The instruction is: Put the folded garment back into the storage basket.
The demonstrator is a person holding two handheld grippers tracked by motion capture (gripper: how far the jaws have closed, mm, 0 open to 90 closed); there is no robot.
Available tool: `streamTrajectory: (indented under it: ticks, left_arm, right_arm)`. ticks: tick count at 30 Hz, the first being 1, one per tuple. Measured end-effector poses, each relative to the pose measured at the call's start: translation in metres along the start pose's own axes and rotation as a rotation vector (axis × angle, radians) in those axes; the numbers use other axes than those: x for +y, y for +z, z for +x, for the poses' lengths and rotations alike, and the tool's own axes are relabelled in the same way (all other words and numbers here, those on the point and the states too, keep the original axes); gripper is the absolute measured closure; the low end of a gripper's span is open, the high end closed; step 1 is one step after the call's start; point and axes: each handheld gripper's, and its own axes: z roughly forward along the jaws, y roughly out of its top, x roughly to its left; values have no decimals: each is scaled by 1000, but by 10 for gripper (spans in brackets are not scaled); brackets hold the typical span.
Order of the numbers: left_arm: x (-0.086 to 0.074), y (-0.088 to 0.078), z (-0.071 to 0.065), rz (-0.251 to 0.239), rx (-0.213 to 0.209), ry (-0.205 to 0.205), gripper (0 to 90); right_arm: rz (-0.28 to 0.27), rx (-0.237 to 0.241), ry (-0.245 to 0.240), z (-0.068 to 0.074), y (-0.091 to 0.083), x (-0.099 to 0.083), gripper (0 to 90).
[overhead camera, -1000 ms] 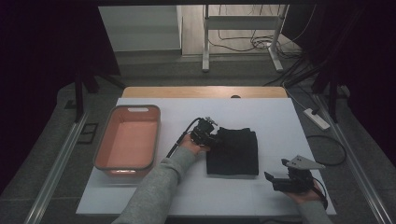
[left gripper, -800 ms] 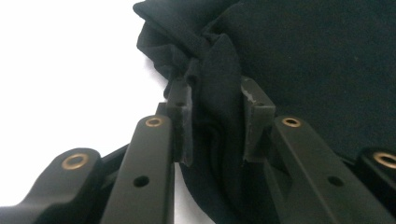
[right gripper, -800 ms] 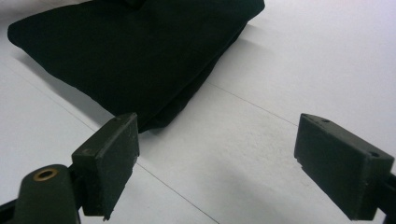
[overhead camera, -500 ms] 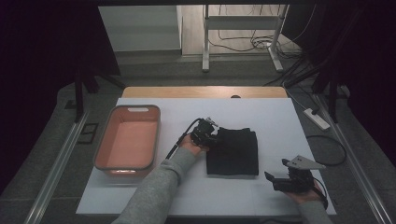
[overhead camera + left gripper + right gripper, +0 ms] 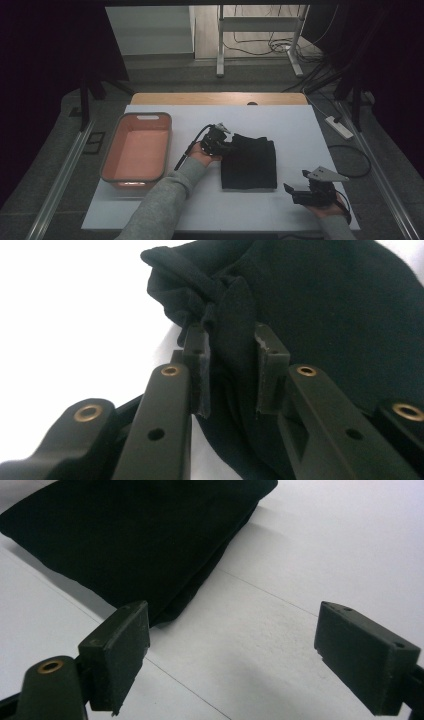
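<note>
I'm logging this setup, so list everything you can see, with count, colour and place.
folded cloth: one, black, middle of the sheet, its upper left corner bunched up between the left gripper's pads
basin: one, salmon pink, left part of the sheet
sheet: one, white, covering most of the tabletop
table: one, wooden, its edge showing at the far side
power strip: one, white, floor to the right of the table
metal stand: one, pale grey, floor beyond the table
left gripper: one, black, shut on the cloth's corner
right gripper: one, black, open over the sheet near the cloth's right front corner
sleeve: one, grey, left forearm
</note>
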Motion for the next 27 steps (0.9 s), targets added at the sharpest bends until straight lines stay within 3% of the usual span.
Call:
streamTrajectory:
  ticks: [27]
  left_arm:
    - [4,-32,-19,-95,-38,45,731]
  right_arm:
    - [1,-8,-1,0,0,0,153]
